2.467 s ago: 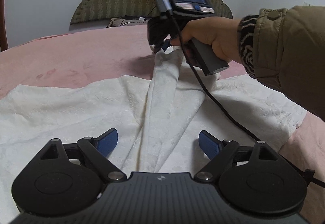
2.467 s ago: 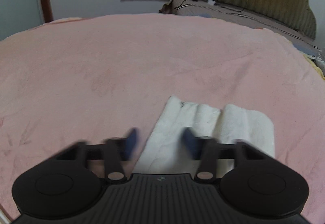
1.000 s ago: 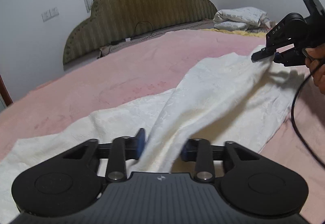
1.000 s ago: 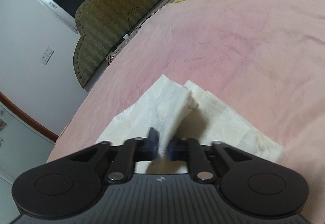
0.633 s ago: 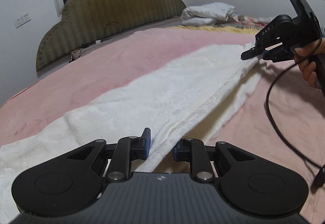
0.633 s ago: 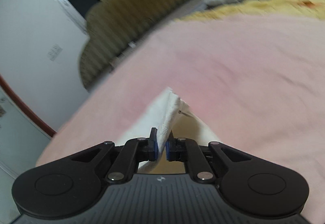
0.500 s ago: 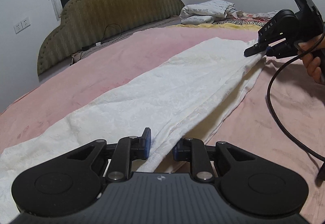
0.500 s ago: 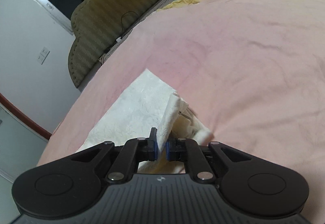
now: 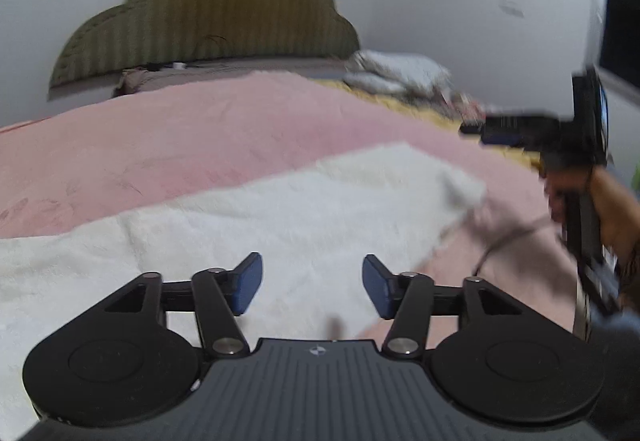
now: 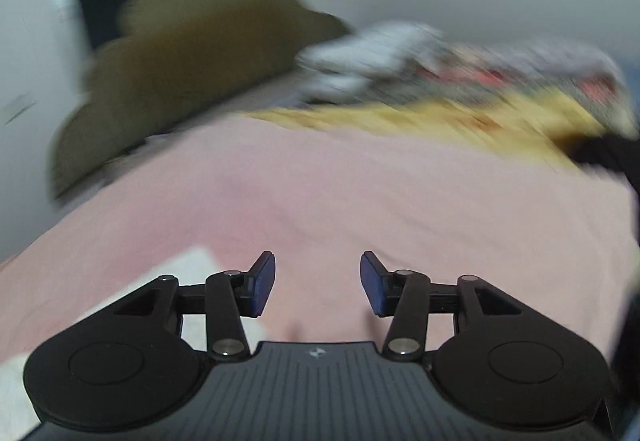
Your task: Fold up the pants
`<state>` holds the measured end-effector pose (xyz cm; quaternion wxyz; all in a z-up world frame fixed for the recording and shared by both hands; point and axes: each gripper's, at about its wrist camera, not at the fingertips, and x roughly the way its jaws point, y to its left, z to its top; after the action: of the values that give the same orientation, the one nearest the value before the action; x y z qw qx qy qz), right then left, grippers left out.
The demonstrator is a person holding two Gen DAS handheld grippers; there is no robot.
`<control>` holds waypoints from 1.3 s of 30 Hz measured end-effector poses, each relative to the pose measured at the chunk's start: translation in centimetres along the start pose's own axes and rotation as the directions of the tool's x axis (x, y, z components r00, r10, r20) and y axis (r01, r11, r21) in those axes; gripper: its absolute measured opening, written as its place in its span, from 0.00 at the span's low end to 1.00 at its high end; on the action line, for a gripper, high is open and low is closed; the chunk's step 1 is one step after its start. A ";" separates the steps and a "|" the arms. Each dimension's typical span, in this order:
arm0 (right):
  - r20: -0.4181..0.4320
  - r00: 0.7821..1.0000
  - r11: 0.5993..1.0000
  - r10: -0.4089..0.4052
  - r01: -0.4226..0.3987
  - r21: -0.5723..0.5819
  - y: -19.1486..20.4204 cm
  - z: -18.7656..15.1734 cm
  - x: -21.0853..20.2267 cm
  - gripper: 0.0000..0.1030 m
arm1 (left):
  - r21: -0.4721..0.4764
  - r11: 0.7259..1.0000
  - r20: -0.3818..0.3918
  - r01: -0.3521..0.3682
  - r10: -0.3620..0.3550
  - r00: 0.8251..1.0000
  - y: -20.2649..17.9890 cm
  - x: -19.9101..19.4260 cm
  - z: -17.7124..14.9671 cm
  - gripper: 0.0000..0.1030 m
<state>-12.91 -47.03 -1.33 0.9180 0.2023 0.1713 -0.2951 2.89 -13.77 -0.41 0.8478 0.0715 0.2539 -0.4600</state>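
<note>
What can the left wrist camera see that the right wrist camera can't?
Only the left wrist view shows the other tongs, gripped by a hand and trailing a dark cable, and the long white textured pants lying flat. Only the right wrist view shows its own tongs, opening over bare blanket. Both share the pink blanket, olive scalloped headboard, and a corner of the pants.

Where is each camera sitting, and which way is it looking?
Left wrist: rides on the left gripper, looking along its opening fingers, nothing between them, over the white pants on the pink bed; the person's right hand holds the right gripper.
Right wrist: rides on the right gripper, jaws opening and empty, facing the bed; a pants corner shows.
Shared: bed, pants, headboard.
</note>
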 end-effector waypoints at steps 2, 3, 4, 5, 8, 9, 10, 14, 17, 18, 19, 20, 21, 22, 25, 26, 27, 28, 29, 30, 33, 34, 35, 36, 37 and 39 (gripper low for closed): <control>-0.098 0.984 0.982 0.146 -0.157 -0.104 3.1 0.7 2.0 0.46 | -0.070 0.995 0.034 -0.072 0.074 0.997 1.4 0.4 1.2 0.72; -0.153 0.968 0.969 0.200 -0.219 -0.118 4.3 0.7 3.3 0.46 | -0.090 0.989 0.036 -0.117 0.121 0.992 2.0 1.0 1.4 0.72; -0.210 0.948 0.957 0.240 -0.267 -0.115 5.3 0.5 4.9 0.46 | -0.092 0.983 0.016 -0.159 0.161 0.987 2.5 1.8 1.5 0.72; -0.283 0.923 0.947 0.261 -0.301 -0.107 6.2 0.2 6.9 0.47 | -0.079 0.977 -0.026 -0.197 0.195 0.980 2.9 2.7 1.3 0.71; -0.370 0.908 0.958 0.198 -0.259 -0.123 6.6 -1.2 10.7 0.47 | -0.008 0.970 -0.121 -0.244 0.241 0.963 2.9 4.0 -0.1 0.70; -0.338 0.926 0.968 0.167 -0.219 -0.122 6.0 -1.2 11.0 0.46 | 0.011 0.972 -0.117 -0.235 0.235 0.965 2.6 3.8 -0.5 0.70; -0.300 0.946 0.982 0.125 -0.161 -0.099 5.2 -1.0 10.6 0.47 | 0.026 0.973 -0.101 -0.230 0.232 0.968 2.2 3.5 -0.8 0.70; -0.204 0.971 0.987 0.122 -0.141 -0.078 4.2 -0.6 6.6 0.53 | 0.048 0.969 -0.018 -0.241 0.242 0.970 0.8 3.4 -0.6 0.78; -0.286 0.918 0.944 0.276 -0.314 -0.098 4.8 -2.2 4.8 0.66 | 0.064 0.973 -0.070 -0.221 0.225 0.972 0.2 4.9 -1.2 0.80; -0.335 0.896 0.933 0.292 -0.344 -0.107 5.1 -2.8 4.7 0.68 | 0.075 0.975 -0.088 -0.207 0.213 0.973 0.0 5.1 -1.6 0.80; -0.382 0.884 0.930 0.270 -0.342 -0.134 5.2 -3.5 4.7 0.68 | 0.094 0.976 -0.093 -0.197 0.206 0.974 -0.4 5.3 -2.2 0.80; -0.391 0.893 0.933 0.224 -0.312 -0.178 5.1 -4.1 4.5 0.68 | 0.120 0.973 -0.081 -0.198 0.209 0.975 -0.8 5.2 -2.7 0.80; -0.350 0.923 0.940 0.160 -0.251 -0.233 5.1 -4.5 3.7 0.68 | 0.148 0.967 -0.063 -0.207 0.218 0.974 -1.1 5.1 -3.0 0.81; -0.303 0.947 0.949 0.109 -0.190 -0.250 4.8 -4.5 2.8 0.68 | 0.170 0.962 -0.048 -0.215 0.226 0.973 -1.4 5.0 -3.3 0.81; -0.172 0.980 0.990 0.097 -0.112 -0.080 2.5 -4.1 -1.1 0.70 | 0.163 0.959 -0.052 -0.233 0.244 0.968 -1.2 5.2 -3.5 0.88; -0.165 0.975 0.989 0.149 -0.147 0.025 1.2 -4.2 -1.8 0.70 | 0.150 0.960 -0.058 -0.237 0.248 0.967 -0.9 5.3 -3.5 0.92; -0.181 0.961 0.973 0.209 -0.186 0.135 0.0 -4.3 -2.1 0.70 | 0.129 0.963 -0.067 -0.236 0.246 0.967 -0.5 5.4 -3.4 0.95; -0.205 0.945 0.951 0.256 -0.207 0.231 -0.9 -4.6 -2.2 0.70 | 0.105 0.967 -0.076 -0.233 0.242 0.967 -0.1 5.4 -3.4 0.96; -0.229 0.928 0.928 0.293 -0.218 0.304 -1.5 -5.1 -2.2 0.70 | 0.083 0.970 -0.085 -0.230 0.236 0.968 0.2 5.4 -3.3 0.97; -0.254 0.907 0.898 0.337 -0.229 0.376 -2.0 -5.8 -2.0 0.70 | 0.064 0.972 -0.092 -0.226 0.232 0.968 0.5 5.4 -3.3 0.98; -0.241 0.868 0.821 0.433 -0.270 0.503 -2.7 -7.6 -1.6 0.71 | 0.054 0.972 -0.097 -0.231 0.235 0.967 0.6 5.4 -3.2 1.00; -0.231 0.871 0.817 0.435 -0.274 0.507 -2.4 -7.9 -1.6 0.71 | 0.059 0.970 -0.097 -0.235 0.240 0.966 0.5 5.5 -3.3 1.00; -0.220 0.872 0.812 0.437 -0.278 0.513 -2.4 -7.9 -1.4 0.71 | 0.063 0.969 -0.097 -0.237 0.243 0.965 0.4 5.5 -3.3 1.00; -0.203 0.874 0.802 0.441 -0.282 0.527 -2.4 -7.8 -1.2 0.71 | 0.064 0.969 -0.097 -0.238 0.244 0.965 0.4 5.5 -3.3 1.00; -0.188 0.875 0.789 0.446 -0.286 0.543 -2.5 -7.8 -0.8 0.71 | 0.062 0.969 -0.099 -0.238 0.243 0.965 0.4 5.5 -3.3 1.00; -0.144 0.885 0.768 0.442 -0.290 0.571 -2.9 -7.7 0.0 0.69 | 0.058 0.969 -0.103 -0.239 0.243 0.964 0.4 5.6 -3.2 1.00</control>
<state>-16.17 -45.52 -8.71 0.8323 0.5175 0.1628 -0.1138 4.51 -16.57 -5.99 0.8805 0.1461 0.2788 -0.3545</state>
